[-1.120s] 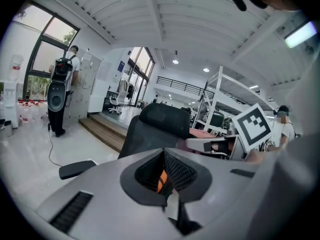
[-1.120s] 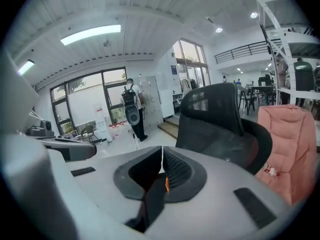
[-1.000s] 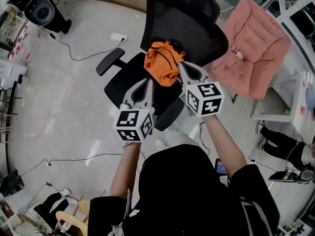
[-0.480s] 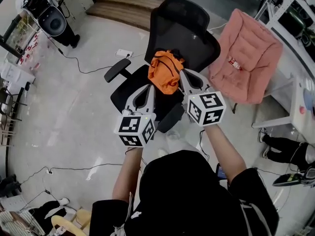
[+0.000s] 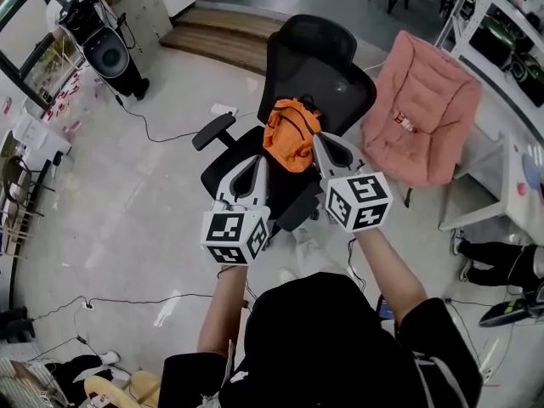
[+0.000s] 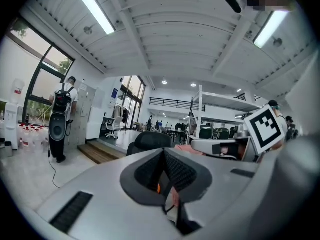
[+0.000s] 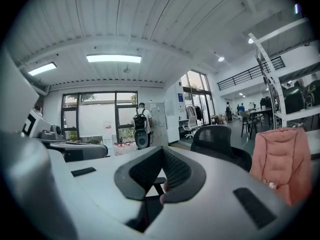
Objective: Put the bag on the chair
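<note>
Head view: orange bag [image 5: 289, 132], judged soft, light and floppy, best taken by a strap; it sat on the chair [image 5: 319, 66] seat just beyond both sets of fingertips, between them. Left gripper view: left gripper [image 6: 164, 154] fingers were pressed together, a sliver of bag showing below them. Right gripper view: right gripper [image 7: 161, 156] fingers were pressed together, holding nothing.

Bright, even light fills the room. High above the office chair [image 6: 150, 140], ceiling strip lights [image 6: 95, 6] blow out to white. Left of the chair, the windows [image 7: 95, 119] glare too. Both gripper views bend hard, with black corners and a soft, unfocused grey foreground. In the head view, the floor [image 5: 153, 185] around the chair shows a pale sheen and faint shadows.
</note>
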Demonstrator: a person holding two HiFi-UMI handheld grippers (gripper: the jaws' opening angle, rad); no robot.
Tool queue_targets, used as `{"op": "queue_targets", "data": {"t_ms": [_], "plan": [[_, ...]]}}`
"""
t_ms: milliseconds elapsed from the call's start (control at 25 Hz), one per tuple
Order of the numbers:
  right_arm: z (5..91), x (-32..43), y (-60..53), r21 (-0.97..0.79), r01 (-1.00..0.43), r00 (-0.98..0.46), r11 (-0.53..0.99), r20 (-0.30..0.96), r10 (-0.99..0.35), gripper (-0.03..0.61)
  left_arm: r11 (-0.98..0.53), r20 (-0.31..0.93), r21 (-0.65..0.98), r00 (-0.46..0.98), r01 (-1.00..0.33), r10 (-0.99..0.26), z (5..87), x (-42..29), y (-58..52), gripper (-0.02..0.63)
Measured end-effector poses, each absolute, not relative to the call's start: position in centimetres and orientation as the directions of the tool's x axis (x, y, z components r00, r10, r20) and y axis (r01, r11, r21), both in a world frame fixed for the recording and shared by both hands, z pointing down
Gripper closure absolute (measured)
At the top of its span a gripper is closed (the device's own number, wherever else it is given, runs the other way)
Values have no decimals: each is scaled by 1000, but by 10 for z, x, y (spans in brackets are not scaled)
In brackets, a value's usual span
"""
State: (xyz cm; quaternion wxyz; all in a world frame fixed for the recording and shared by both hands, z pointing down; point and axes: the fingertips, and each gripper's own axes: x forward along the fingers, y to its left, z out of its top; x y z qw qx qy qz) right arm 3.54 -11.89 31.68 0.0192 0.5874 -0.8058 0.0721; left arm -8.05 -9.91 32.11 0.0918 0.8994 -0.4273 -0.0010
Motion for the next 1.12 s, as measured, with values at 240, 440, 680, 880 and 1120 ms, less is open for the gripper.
{"op": "queue_targets", "data": {"t_ms": [240,440,680,880,1120], "plan": [[307,23,-98,-90,-942,-331,323,109,-937,577,-623,70,175,641,-762,-764,312,-87,-79,603],[302,19,-88,-73,-938,-344,338,98,-934,577,-627,51,156,640,-764,-767,304,-87,-69,603],[286,19,-76,-47,-930,-367,364,69,-928,577,-616,28,146,626,-774,-779,289,-83,-59,603],[271,27,-55,-35,-919,-395,394,53,-917,577,-599,15,146,607,-788,-795,277,-70,-40,603],[265,49,-25,-36,-909,-416,414,51,-908,577,-603,25,129,611,-787,-791,272,-40,-6,603]]}}
